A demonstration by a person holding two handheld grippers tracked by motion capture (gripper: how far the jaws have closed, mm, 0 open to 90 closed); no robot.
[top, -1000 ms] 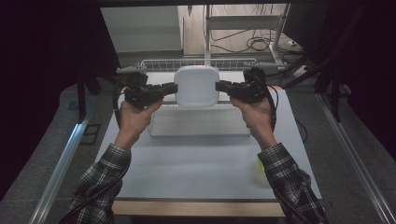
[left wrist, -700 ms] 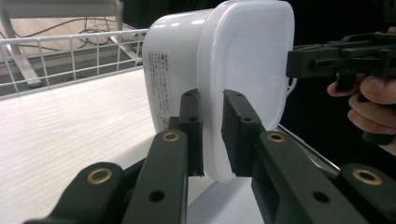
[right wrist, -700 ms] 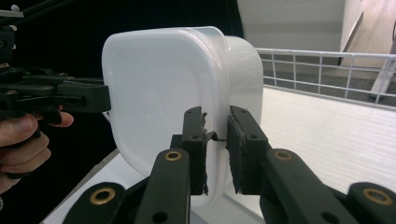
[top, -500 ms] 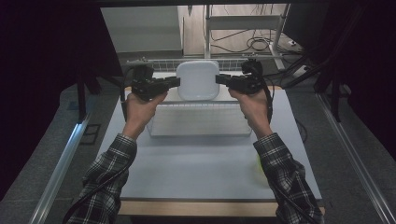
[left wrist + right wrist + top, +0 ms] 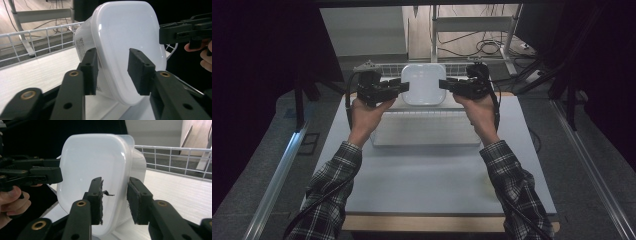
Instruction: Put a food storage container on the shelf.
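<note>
Your forearms reach level; left tongs (image 5: pixel 404 88) and right tongs (image 5: pixel 443 84), both just opening and loose, flank one white container (image 5: pixel 423 84).

White rounded-square plastic container (image 5: pixel 125 45): its lower edge sits behind the left gripper (image 5: pixel 112 72) jaws in the left gripper view, and the small printed label on its side wall is too fine to read. In the right gripper view the right gripper (image 5: pixel 115 200) jaws cover the container's near rim, so whether the pads touch it cannot be told. White wire rack (image 5: pixel 387 67) beyond both grippers: largely hidden behind the container in the high view.
</note>
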